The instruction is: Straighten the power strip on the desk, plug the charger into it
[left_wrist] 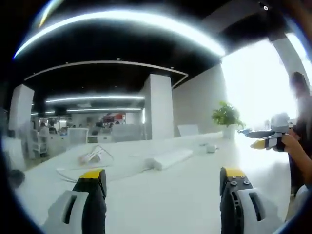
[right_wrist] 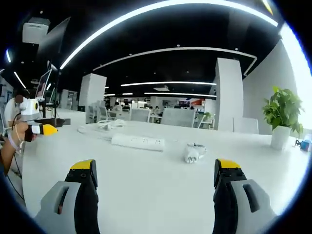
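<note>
Left gripper (left_wrist: 163,187): jaws spread wide, nothing between them, held above the white desk (left_wrist: 175,200). Right gripper (right_wrist: 155,180): likewise wide apart and empty, yellow-tipped jaws over bare desk surface.

Power strip (right_wrist: 138,142): white, lying flat on the desk ahead of the right gripper and a little toward its left jaw, well clear of both jaws. In the left gripper view the power strip (left_wrist: 169,159) lies ahead between the jaws, set at a slant, its cord trailing off toward the left jaw's side.

Charger (right_wrist: 191,153): small, white, with a cord, on the desk just beside the strip's end, ahead of the right jaw's side. Not touching the strip as far as can be told.

A bundle of white cable (left_wrist: 92,157) rests beyond the left gripper's left jaw.

Potted plant (right_wrist: 282,114) stands at the far desk edge, past the right gripper's right jaw. Open office beyond: chairs, a white column (right_wrist: 229,95), ceiling light strips.
</note>
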`<act>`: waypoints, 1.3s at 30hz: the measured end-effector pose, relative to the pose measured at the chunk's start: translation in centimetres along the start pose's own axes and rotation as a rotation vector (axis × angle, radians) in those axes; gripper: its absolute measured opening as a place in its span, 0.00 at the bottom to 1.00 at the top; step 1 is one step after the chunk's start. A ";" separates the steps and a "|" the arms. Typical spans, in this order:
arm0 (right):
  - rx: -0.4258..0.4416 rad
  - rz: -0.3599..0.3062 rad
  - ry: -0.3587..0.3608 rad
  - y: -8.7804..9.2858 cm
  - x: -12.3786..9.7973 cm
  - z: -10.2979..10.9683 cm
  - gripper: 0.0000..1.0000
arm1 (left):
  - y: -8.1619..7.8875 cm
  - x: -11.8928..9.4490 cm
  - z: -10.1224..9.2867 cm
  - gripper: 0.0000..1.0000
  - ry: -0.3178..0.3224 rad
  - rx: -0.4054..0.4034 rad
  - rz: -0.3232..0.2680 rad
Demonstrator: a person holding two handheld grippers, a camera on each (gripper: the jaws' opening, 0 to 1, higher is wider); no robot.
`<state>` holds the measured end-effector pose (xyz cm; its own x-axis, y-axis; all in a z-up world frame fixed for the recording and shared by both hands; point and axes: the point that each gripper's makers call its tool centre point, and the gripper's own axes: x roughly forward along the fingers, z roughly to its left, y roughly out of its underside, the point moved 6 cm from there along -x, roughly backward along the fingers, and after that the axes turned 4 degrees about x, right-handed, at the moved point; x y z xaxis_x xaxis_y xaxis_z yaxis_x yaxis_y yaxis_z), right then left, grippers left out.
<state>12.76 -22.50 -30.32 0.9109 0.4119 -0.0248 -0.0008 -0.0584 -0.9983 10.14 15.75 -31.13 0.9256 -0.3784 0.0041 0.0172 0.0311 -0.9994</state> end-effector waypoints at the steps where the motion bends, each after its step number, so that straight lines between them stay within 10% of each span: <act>1: 0.001 -0.001 0.003 0.0 -0.1 -0.1 1.00 | 0.0 -0.1 0.0 0.99 -0.002 0.000 0.000; 39: 0.025 -0.012 -0.114 0.0 -0.6 1.5 0.98 | -0.9 -0.2 0.5 0.99 -0.003 0.055 0.052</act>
<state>11.62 -21.37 -30.40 0.8578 0.5137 -0.0171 -0.0018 -0.0304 -0.9995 10.14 16.28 -30.18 0.9270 -0.3719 -0.0480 -0.0109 0.1013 -0.9948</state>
